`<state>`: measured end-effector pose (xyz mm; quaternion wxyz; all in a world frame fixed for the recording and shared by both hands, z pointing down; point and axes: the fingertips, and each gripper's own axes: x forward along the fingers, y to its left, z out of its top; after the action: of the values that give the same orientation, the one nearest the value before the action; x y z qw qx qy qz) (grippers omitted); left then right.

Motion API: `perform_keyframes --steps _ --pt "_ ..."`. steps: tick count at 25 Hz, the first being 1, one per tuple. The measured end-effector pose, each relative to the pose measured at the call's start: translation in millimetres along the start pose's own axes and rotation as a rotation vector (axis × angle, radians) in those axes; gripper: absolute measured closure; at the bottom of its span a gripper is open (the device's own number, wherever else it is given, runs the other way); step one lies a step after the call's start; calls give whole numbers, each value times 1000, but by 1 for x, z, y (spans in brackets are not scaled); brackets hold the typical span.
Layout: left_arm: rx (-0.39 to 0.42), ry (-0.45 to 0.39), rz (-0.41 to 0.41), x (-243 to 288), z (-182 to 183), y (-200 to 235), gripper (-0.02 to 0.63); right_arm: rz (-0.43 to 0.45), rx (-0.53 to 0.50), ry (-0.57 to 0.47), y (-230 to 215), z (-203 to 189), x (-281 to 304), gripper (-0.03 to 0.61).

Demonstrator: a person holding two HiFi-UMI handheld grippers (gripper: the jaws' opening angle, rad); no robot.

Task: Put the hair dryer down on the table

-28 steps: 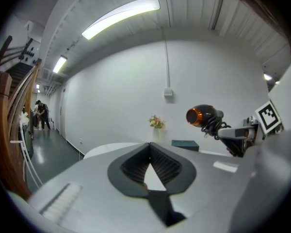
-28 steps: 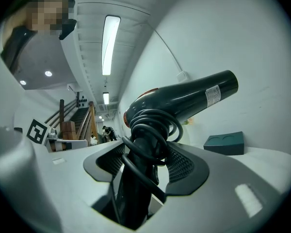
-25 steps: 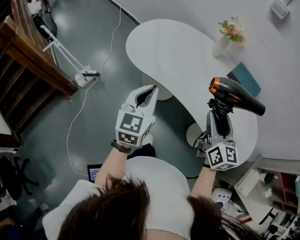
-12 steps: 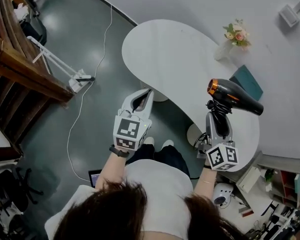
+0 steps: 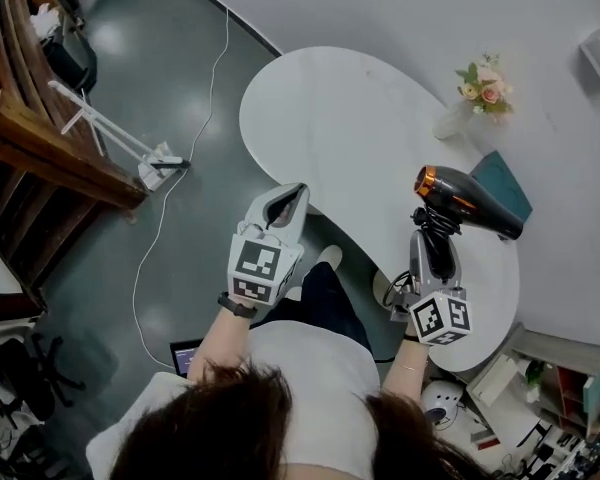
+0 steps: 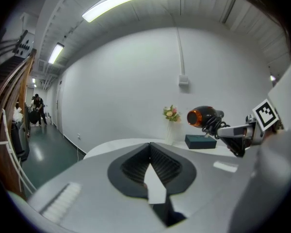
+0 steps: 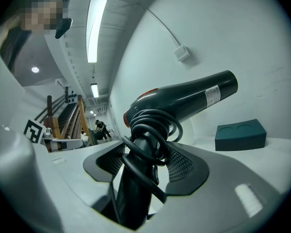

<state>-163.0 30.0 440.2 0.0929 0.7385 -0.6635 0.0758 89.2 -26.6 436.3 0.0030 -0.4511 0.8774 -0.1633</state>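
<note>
A black hair dryer (image 5: 470, 203) with an orange rear ring hangs above the right end of the white curved table (image 5: 340, 118). My right gripper (image 5: 432, 238) is shut on its cord-wrapped handle, barrel level and aimed right towards the wall. In the right gripper view the hair dryer (image 7: 184, 103) rises from between the pads of the right gripper (image 7: 148, 152), with its cord coiled round the handle. My left gripper (image 5: 298, 190) hovers just off the table's near edge, shut and empty. The left gripper view shows the left gripper (image 6: 150, 147) with its tips together, and the hair dryer (image 6: 203, 116) at the right.
On the table's far right stand a vase of pink flowers (image 5: 485, 80) and a teal box (image 5: 502, 183). A white floor stand (image 5: 110, 133) and its cable lie on the dark floor at the left, beside a wooden staircase (image 5: 40, 138). Shelves (image 5: 555, 388) are at the lower right.
Both grippers have moved forward towards the table and sunk a little. The hair dryer stays in the right gripper and now hangs closer over the tabletop.
</note>
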Motion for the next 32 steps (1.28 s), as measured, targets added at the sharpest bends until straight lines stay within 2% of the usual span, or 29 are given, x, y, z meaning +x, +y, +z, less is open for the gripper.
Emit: perform_keyframes --steps 6,12,22,32 --pt "31 -22 -35 73 35 8 555 -14 17 -16 -33 23 58 321" --pt "57 -45 -82 134 67 -1 555 -47 20 -32 -66 46 89 321" --pt "96 -52 -198 203 83 -38 555 -125 19 -53 -111 57 97 321" --pt "122 -38 -380 251 95 -77 555 -246 29 -94 -128 72 90 321"
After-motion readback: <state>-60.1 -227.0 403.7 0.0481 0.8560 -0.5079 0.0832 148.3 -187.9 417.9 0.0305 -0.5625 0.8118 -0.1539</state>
